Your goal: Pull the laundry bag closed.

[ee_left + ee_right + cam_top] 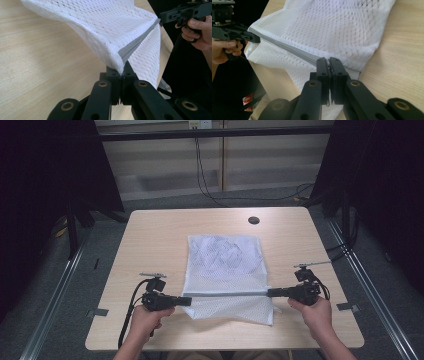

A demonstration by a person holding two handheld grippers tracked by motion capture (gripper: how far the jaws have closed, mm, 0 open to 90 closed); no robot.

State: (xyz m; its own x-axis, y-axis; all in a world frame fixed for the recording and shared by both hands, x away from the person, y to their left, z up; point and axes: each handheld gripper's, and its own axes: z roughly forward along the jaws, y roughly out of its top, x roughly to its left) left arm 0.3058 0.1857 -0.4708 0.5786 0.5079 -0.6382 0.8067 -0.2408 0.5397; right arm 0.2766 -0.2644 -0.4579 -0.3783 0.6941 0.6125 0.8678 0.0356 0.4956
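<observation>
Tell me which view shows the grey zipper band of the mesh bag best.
The high view: the grey zipper band runs taut, end to end, between the left tongs and right tongs. The left gripper view shows it foreshortened, running from its own shut tongs; the right gripper view shows it obliquely.

My left gripper and right gripper clamp opposite ends of the white mesh bag's grey band, stretched taut above the table.

I can read no text, label, brand, number or sign anywhere around my jaws or bench.
</observation>
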